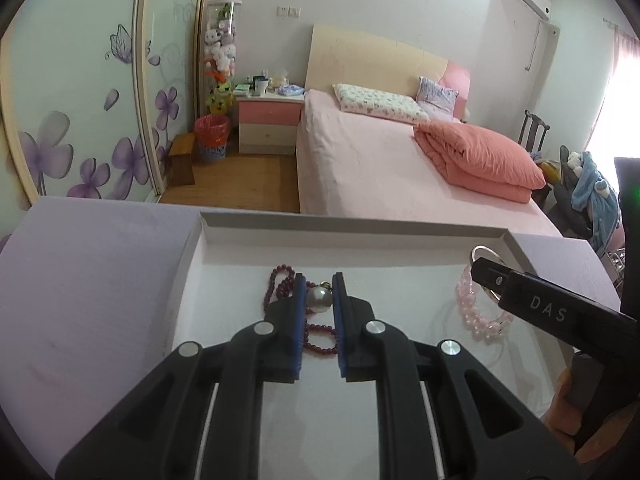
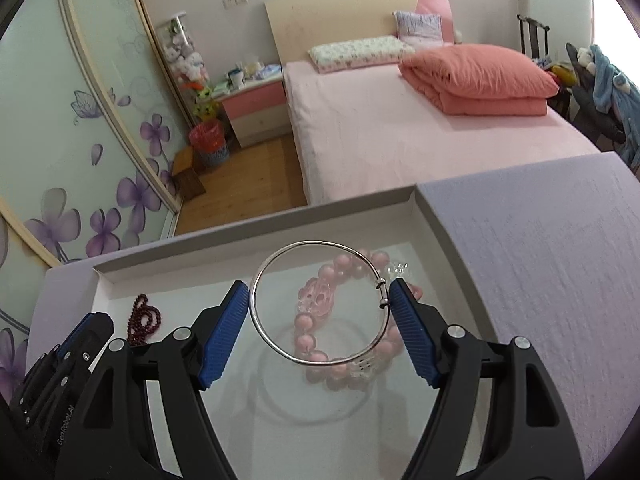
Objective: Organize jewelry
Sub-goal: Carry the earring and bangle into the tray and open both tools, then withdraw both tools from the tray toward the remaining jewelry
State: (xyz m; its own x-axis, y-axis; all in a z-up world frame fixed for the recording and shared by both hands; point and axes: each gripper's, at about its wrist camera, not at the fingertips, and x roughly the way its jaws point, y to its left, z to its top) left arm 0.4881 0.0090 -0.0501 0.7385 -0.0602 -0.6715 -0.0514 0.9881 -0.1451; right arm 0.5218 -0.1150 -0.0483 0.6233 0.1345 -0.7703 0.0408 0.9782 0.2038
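A shallow white tray (image 1: 256, 226) lies on a lilac tabletop. My left gripper (image 1: 319, 292) is shut on a grey pearl pendant (image 1: 319, 298), held over a dark red bead string (image 1: 280, 280) in the tray. My right gripper (image 2: 320, 294) is shut on a silver bangle (image 2: 276, 340), its pads pressing the ring's two sides, held above a pink bead bracelet (image 2: 312, 300) lying in the tray (image 2: 240, 248). The pink bracelet (image 1: 472, 312) and the bangle (image 1: 480, 250) also show in the left wrist view, beside the right gripper's finger. The red beads (image 2: 144, 318) show at the left.
The lilac tabletop (image 1: 100, 280) surrounds the tray on both sides (image 2: 540, 280). Beyond its far edge are a pink bed (image 1: 380, 168), a nightstand (image 1: 268, 120), a red bin (image 1: 212, 136) and a flowered wardrobe (image 1: 80, 120).
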